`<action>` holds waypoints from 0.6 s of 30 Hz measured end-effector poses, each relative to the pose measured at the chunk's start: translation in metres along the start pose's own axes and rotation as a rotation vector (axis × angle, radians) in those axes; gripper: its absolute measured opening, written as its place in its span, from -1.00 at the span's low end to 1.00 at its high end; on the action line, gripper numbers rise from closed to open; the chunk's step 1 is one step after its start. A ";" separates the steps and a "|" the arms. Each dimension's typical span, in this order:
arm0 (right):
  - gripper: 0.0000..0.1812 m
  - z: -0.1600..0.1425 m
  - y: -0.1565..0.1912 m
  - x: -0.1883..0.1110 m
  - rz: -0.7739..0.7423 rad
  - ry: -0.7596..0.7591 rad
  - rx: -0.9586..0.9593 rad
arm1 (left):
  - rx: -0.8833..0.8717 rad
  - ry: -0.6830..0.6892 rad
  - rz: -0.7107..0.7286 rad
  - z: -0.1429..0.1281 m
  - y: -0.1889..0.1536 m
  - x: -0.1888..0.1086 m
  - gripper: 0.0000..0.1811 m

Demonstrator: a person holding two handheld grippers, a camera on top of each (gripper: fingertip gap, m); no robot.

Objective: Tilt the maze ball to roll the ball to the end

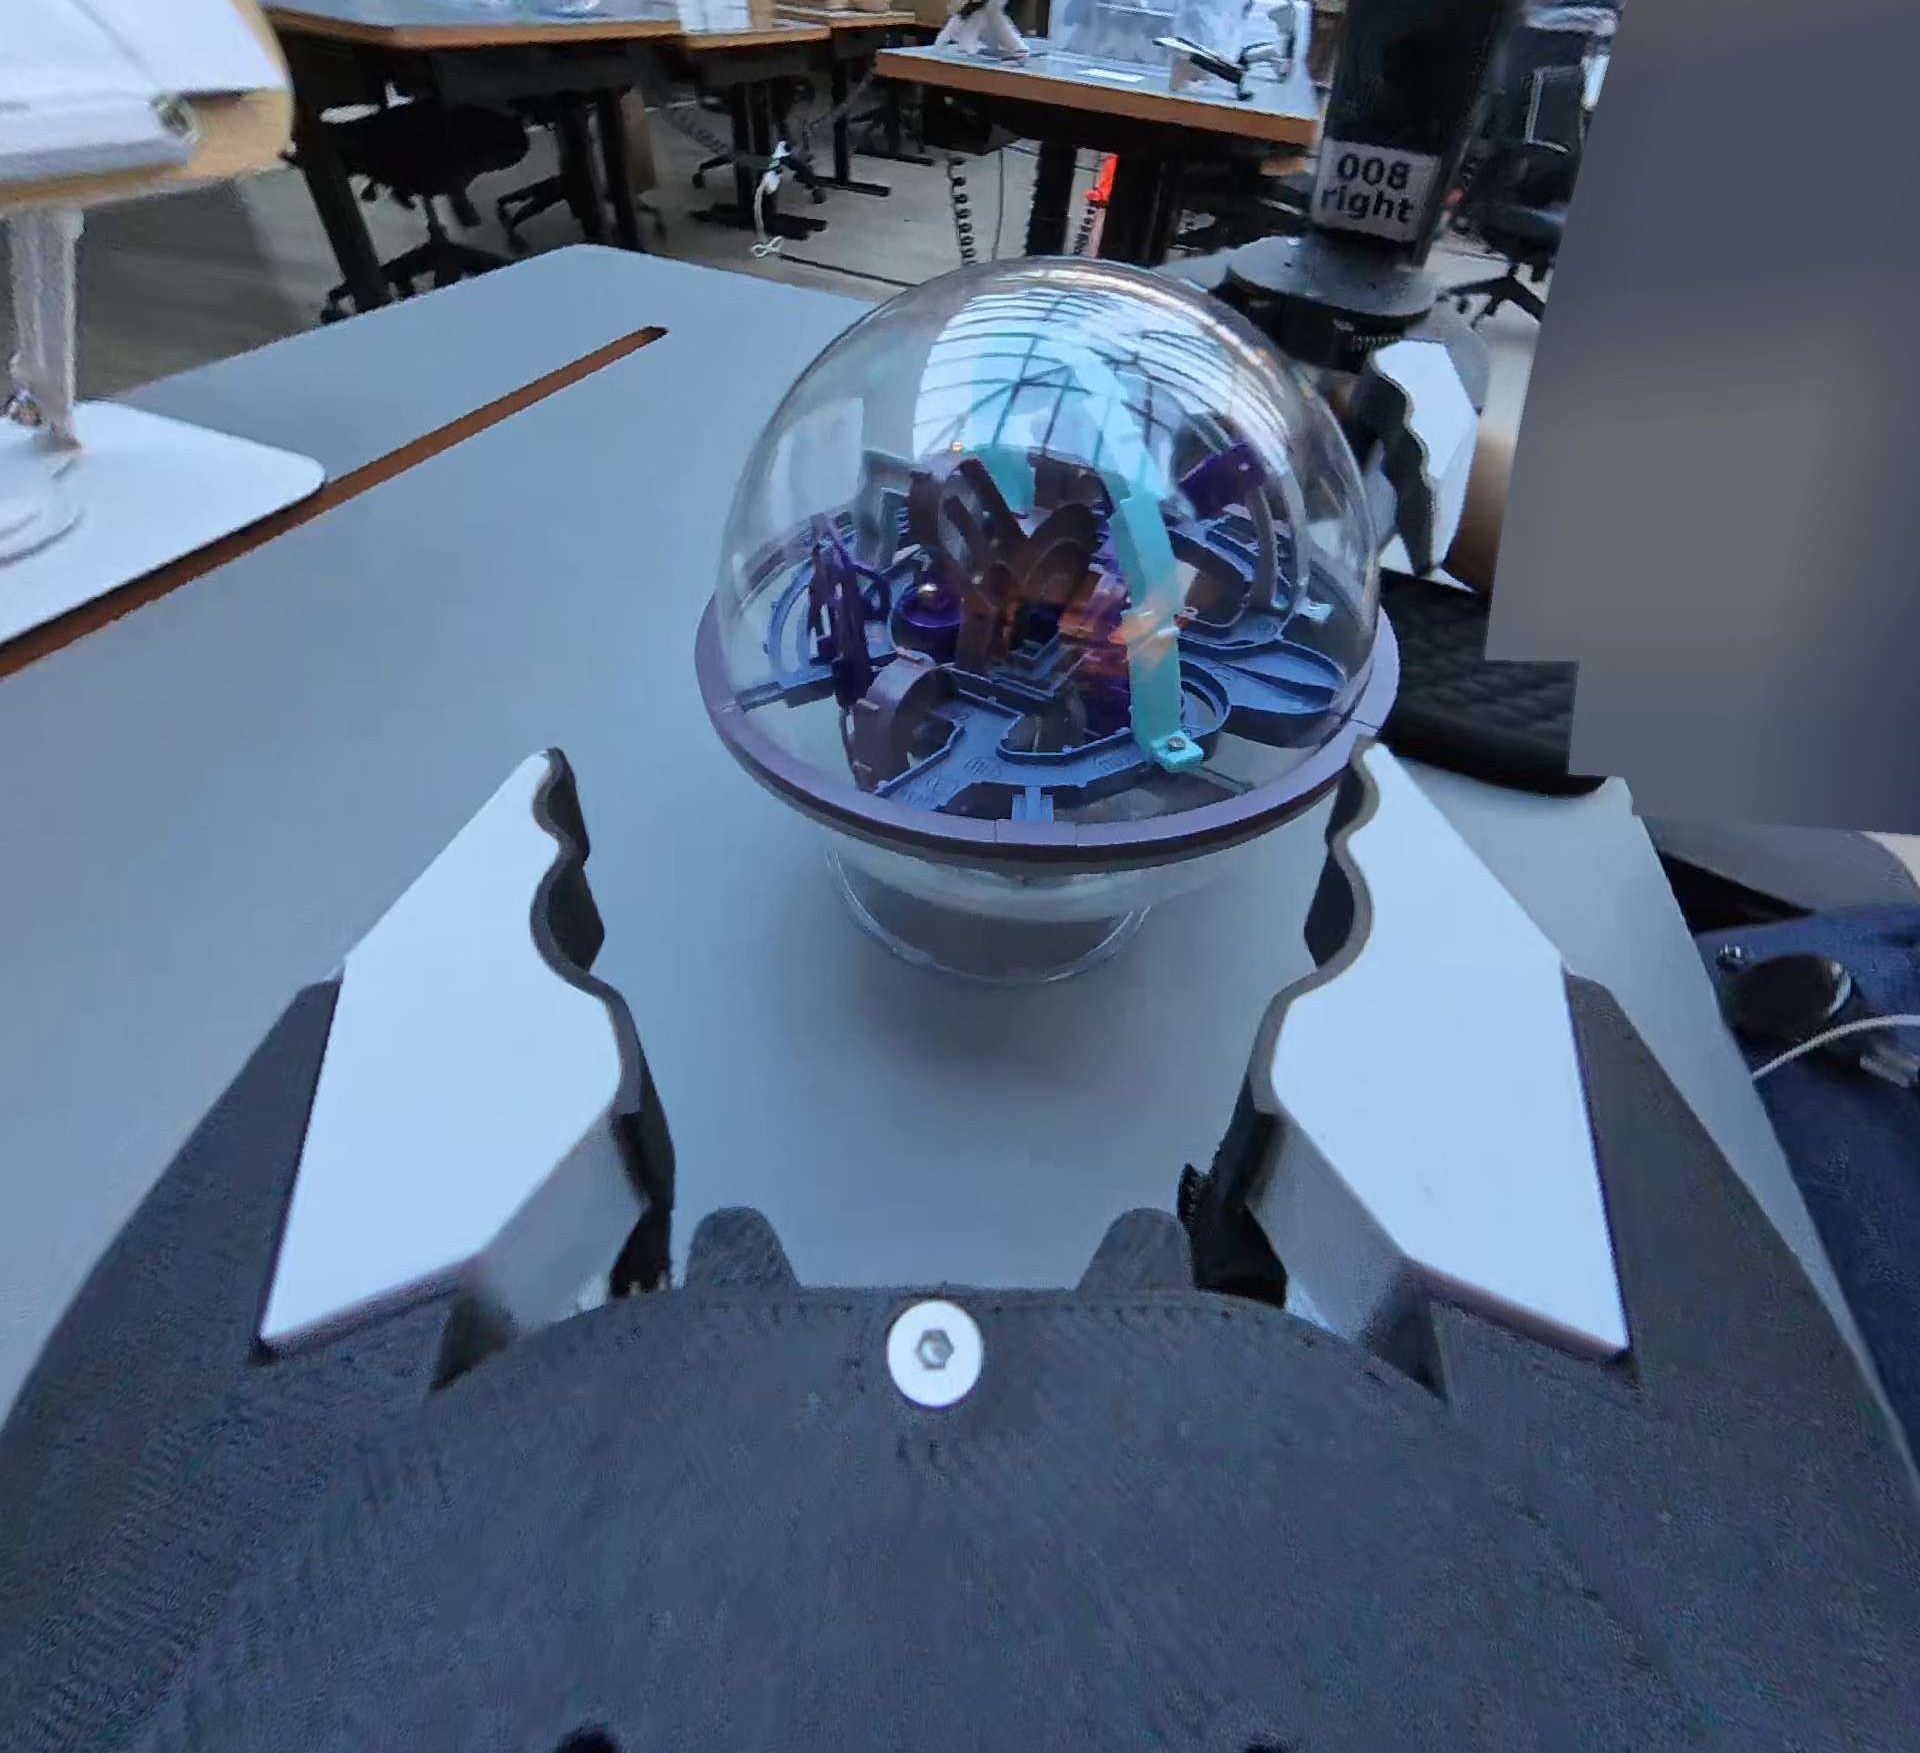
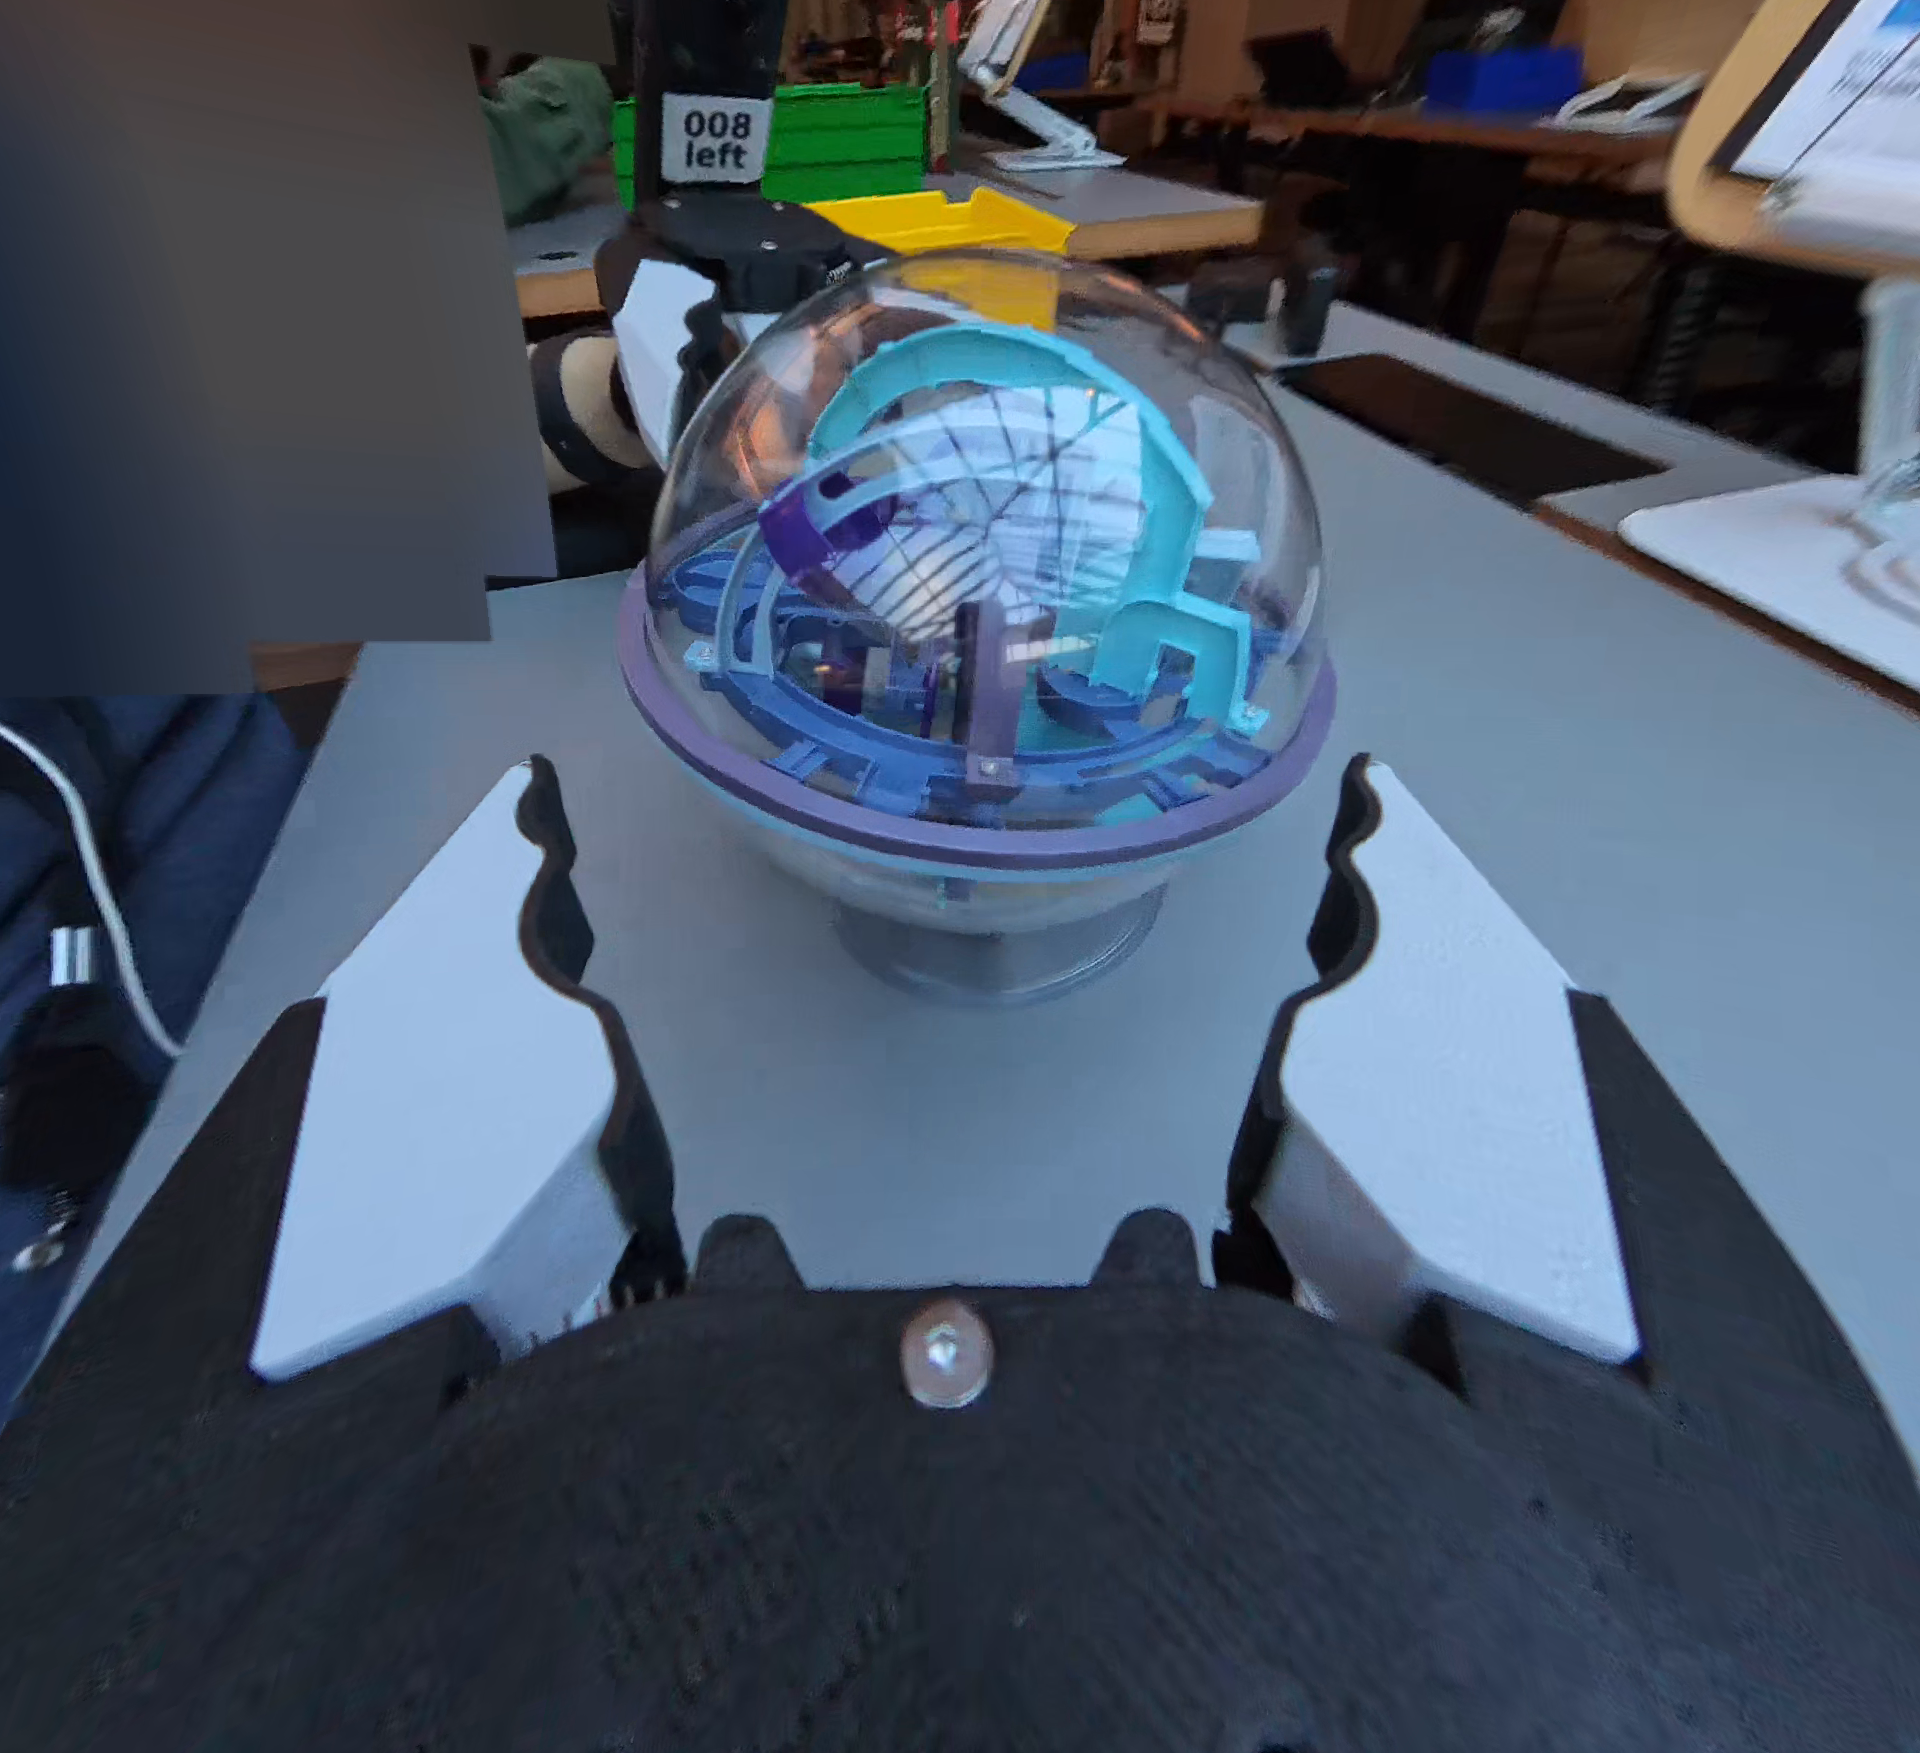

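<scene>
The maze ball (image 1: 1044, 602) is a clear sphere with a purple equator ring and blue, brown and teal tracks inside. It stands on a clear ring stand (image 1: 987, 940) on the grey table (image 1: 416, 664). A small metal ball (image 1: 928, 599) sits on a purple post inside. My left gripper (image 1: 956, 768) is open, its fingers wide apart just short of the sphere. My right gripper (image 2: 951, 773) is open on the opposite side of the maze ball (image 2: 977, 581), also just short of it. Each gripper shows behind the sphere in the other's view: the right one (image 1: 1403, 373), the left one (image 2: 686, 290).
A white stand base (image 1: 135, 498) sits at the table's far left beyond a slot (image 1: 499, 404); it shows at the right in the right wrist view (image 2: 1787, 550). A person in dark blue clothing (image 1: 1849, 1132) sits beside the table. Desks, boxes and bins fill the background.
</scene>
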State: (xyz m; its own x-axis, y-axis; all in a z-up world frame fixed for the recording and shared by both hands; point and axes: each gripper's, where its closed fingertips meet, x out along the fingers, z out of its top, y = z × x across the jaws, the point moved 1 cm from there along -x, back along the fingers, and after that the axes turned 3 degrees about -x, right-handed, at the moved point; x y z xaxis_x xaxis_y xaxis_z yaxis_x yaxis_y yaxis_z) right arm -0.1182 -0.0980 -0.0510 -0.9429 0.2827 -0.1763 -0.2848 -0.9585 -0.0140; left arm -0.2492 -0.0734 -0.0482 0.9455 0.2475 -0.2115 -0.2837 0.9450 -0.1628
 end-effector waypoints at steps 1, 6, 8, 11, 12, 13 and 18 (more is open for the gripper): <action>0.60 -0.002 -0.001 0.000 0.045 0.010 0.039 | -0.033 -0.001 0.009 0.000 -0.003 -0.002 0.53; 0.63 0.001 -0.016 0.001 0.103 0.014 0.018 | -0.101 -0.063 0.125 0.006 -0.017 -0.009 0.52; 0.63 0.002 -0.022 0.003 0.113 0.011 0.015 | -0.111 -0.057 0.163 0.005 -0.022 -0.011 0.53; 0.64 0.005 -0.028 0.005 0.129 -0.016 0.023 | -0.131 -0.028 0.211 0.001 -0.027 -0.011 0.53; 0.64 0.004 -0.030 0.006 0.135 -0.014 0.028 | -0.142 -0.025 0.224 0.000 -0.028 -0.011 0.53; 0.65 0.001 -0.032 0.006 0.135 -0.005 0.029 | -0.151 -0.025 0.235 -0.001 -0.028 -0.011 0.53; 0.67 -0.012 -0.037 -0.004 0.113 -0.020 0.056 | -0.207 -0.024 0.268 -0.007 -0.027 -0.009 0.53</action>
State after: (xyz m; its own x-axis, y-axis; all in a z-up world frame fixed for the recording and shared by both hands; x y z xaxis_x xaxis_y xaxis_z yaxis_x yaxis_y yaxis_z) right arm -0.1016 -0.0640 -0.0615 -0.9727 0.1739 -0.1539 -0.1849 -0.9809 0.0598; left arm -0.2507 -0.1027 -0.0483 0.8357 0.4884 -0.2513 -0.5468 0.7826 -0.2976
